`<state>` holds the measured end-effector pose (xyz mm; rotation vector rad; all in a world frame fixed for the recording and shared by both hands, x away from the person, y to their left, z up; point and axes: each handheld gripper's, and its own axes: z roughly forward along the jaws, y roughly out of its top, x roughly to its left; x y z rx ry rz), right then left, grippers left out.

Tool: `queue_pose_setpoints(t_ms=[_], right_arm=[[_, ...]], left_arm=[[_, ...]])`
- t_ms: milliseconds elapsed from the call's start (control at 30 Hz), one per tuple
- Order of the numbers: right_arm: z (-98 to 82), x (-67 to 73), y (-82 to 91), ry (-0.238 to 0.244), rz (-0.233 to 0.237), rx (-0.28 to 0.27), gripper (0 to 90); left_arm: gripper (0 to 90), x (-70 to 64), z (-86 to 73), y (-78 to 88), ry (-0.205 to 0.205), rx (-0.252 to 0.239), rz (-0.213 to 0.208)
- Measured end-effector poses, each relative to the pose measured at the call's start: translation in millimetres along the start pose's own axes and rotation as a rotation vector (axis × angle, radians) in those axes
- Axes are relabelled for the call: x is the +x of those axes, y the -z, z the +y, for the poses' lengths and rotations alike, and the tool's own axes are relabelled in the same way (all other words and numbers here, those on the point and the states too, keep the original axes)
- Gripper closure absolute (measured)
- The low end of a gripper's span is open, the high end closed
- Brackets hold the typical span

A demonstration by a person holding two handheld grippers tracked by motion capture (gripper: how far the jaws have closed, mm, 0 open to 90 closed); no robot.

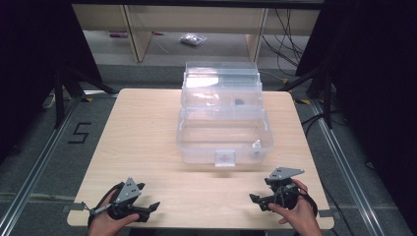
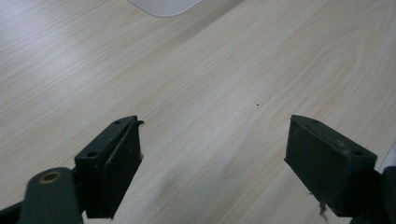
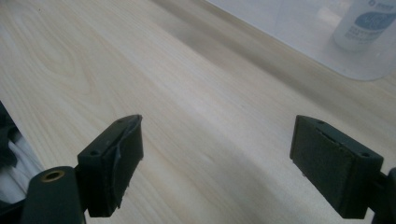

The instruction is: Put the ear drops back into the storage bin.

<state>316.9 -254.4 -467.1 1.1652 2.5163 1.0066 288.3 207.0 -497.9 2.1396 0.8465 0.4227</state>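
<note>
A clear plastic storage box (image 1: 223,140) stands in the middle of the wooden table (image 1: 142,137), its tiered lid section raised behind it. A small white bottle (image 1: 256,146) stands inside at the front right corner, and it appears through the box wall as the bottle (image 3: 369,21) in the right gripper view. My left gripper (image 1: 149,196) rests near the table's front left, open, nothing between its jaws (image 2: 215,126). My right gripper (image 1: 259,191) lies near the front right, also open and empty (image 3: 217,123). Both are held by a person's hands and sit well short of the box.
A white latch (image 1: 225,158) hangs on the box's front wall. A small dark item (image 1: 239,102) lies in the upper tray. A corner of the box (image 2: 163,5) shows at the top of the left gripper view. Dark floor, cables and stands surround the table.
</note>
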Motion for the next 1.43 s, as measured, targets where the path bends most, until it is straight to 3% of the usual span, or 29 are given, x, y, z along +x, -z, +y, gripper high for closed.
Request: queue_pose_setpoints(t_ms=[100,167,200,267,300,333,400,433,567,600,633,667,700,767,800,833,867,900,933,967,1033,1067,1433], right_arm=[[-3.7,0.5,0.5,0.001,-0.005,-0.003,17.9],[-5.9,0.0,0.3,0.028,-0.010,-0.018,17.9],[-7.2,0.9,2.0,0.011,-0.020,-0.005,17.9],[-10.3,0.7,1.0,0.011,-0.030,-0.033,17.9],[-11.5,1.9,1.8,-0.011,-0.022,-0.026,17.9],[-12.4,0.3,2.8,0.007,-0.017,-0.010,17.9],[-15.8,2.0,1.7,-0.013,-0.020,-0.026,17.9],[-16.6,1.6,3.5,-0.004,-0.018,-0.001,17.9],[-22.4,2.0,4.8,-0.004,-0.017,-0.008,17.9],[-23.9,3.7,4.2,-0.024,-0.020,-0.023,17.8],[-24.2,2.0,6.1,-0.005,-0.015,-0.009,17.7],[-25.9,5.5,6.0,-0.043,-0.013,-0.004,17.6],[-26.5,2.5,6.1,-0.005,-0.017,-0.007,17.4],[-29.1,2.5,5.0,0.010,-0.019,-0.009,17.0],[-30.8,3.7,2.6,0.000,-0.023,-0.026,17.0],[-30.9,6.1,4.7,-0.023,-0.015,0.004,17.0],[-32.2,5.9,2.5,-0.009,-0.020,-0.024,17.0],[-32.3,6.1,4.5,-0.010,-0.016,0.006,17.0],[-32.6,2.5,3.3,0.040,-0.013,-0.003,17.0],[-32.9,4.9,4.6,0.005,-0.016,0.008,17.0],[-33.8,7.4,4.9,-0.018,-0.018,0.013,17.0],[-34.8,6.0,2.7,0.012,-0.029,-0.011,17.0],[-34.9,3.9,2.5,0.032,-0.035,-0.009,16.7]], left_arm=[[17.8,0.4,-0.3,-0.4,0.000,0.003,0.004],[17.8,-0.4,-0.5,-0.9,0.017,-0.004,-0.002],[17.8,-0.6,-0.9,-1.5,0.025,-0.002,0.002],[17.8,1.2,-0.3,-0.1,-0.003,0.009,0.005],[17.8,-0.3,-0.4,-0.7,0.016,-0.005,-0.002],[17.8,-0.4,-0.4,-0.8,0.017,-0.005,-0.002],[17.7,-0.4,-0.7,-1.3,0.017,-0.007,-0.002],[17.8,-0.5,-0.5,-1.1,0.015,-0.001,0.000],[17.7,1.0,-0.7,-1.6,-0.002,0.010,0.013],[17.7,0.6,-0.6,-1.4,0.001,0.008,0.015],[17.8,0.1,-0.5,-1.1,0.007,0.005,0.006],[17.8,0.9,-0.5,-1.1,-0.002,0.010,0.006],[17.8,0.5,-0.7,-2.0,-0.002,0.008,0.022],[17.7,0.5,-0.7,-1.9,-0.003,0.010,0.019],[17.7,0.5,-0.7,-1.9,-0.003,0.009,0.020],[17.7,0.6,-0.7,-1.8,-0.003,0.010,0.019],[17.7,0.6,-0.7,-1.8,-0.003,0.010,0.019],[17.8,0.6,-0.7,-1.9,-0.004,0.010,0.019],[17.8,0.5,-0.7,-1.9,-0.004,0.010,0.019],[17.8,0.7,-0.5,-1.6,-0.004,0.012,0.015],[17.8,0.3,-0.8,-2.1,0.001,0.006,0.021],[17.8,0.6,-0.6,-1.9,-0.004,0.011,0.018],[17.8,0.6,-0.5,-1.3,-0.005,0.009,0.011]])
